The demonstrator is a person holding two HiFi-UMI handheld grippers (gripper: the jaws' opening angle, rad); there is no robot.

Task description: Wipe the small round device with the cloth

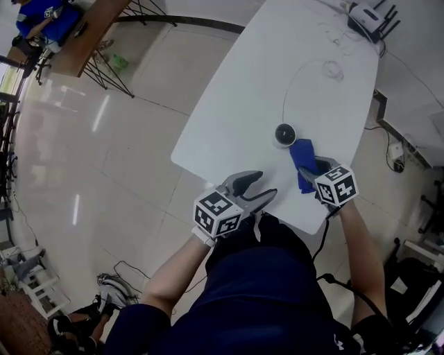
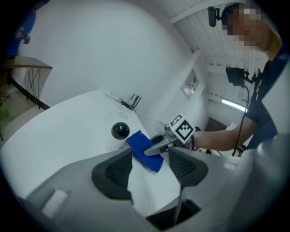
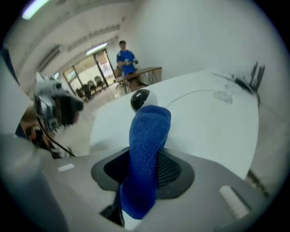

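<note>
The small round device (image 1: 285, 134), a black dome on a white base, sits on the white table (image 1: 236, 104) with a thin cable running from it. My right gripper (image 1: 313, 169) is shut on a folded blue cloth (image 1: 303, 158), whose free end lies just short of the device. In the right gripper view the cloth (image 3: 147, 149) stands up between the pads, with the device (image 3: 139, 100) right behind it. My left gripper (image 1: 262, 186) is open and empty at the table's near edge. From the left gripper view, the device (image 2: 120, 130), cloth (image 2: 144, 149) and right gripper (image 2: 159, 144) lie ahead.
A router (image 1: 371, 19) with antennas and a loose coil of wire (image 1: 333, 69) lie at the table's far end. The table's near edge (image 1: 208, 177) runs just in front of my left gripper. A wooden table (image 1: 90, 35) stands far off across the tiled floor.
</note>
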